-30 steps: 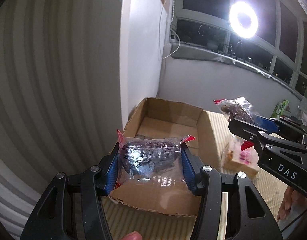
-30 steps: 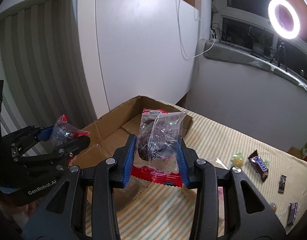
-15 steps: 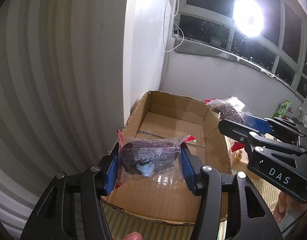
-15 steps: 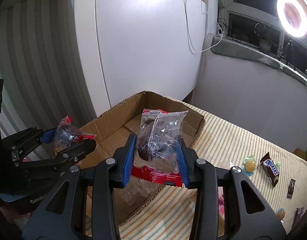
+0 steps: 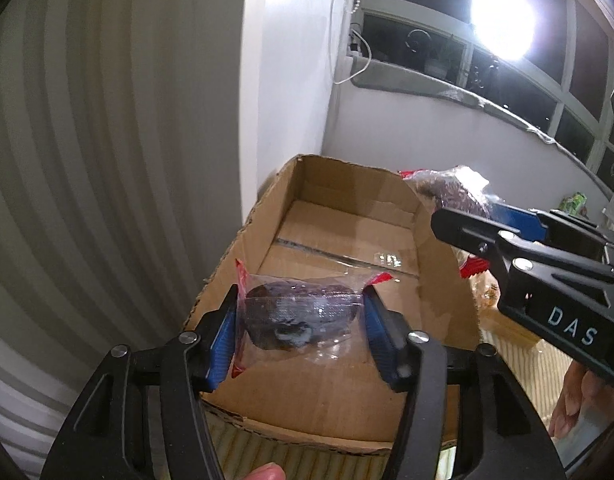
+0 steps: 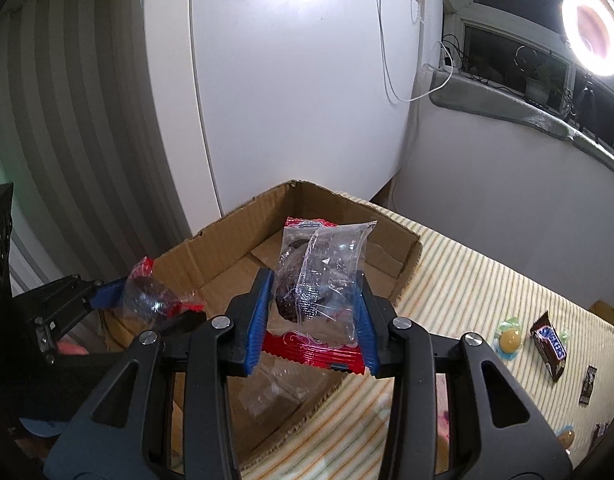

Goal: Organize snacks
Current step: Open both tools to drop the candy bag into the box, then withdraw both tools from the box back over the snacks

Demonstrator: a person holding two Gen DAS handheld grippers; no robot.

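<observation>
Through my left wrist camera, my left gripper hangs over the near end of the cardboard box, with a clear-wrapped dark snack between its blue pads. The jaws are opening, and the wrapper sits between them, its left side at the pad, a sliver of gap showing on the right. The box floor below looks bare. So I judge this the drop-off step: the packet is being let go into the box. Next I need to spread wider and let it fall flat inside.

Through my right wrist camera, my right gripper is clamped on a second clear packet with a red-edged wrapper, held above the box's near right wall. More snacks, a Snickers bar among them, lie on the striped desk. My right needs to carry its packet further over the opening before releasing.
</observation>
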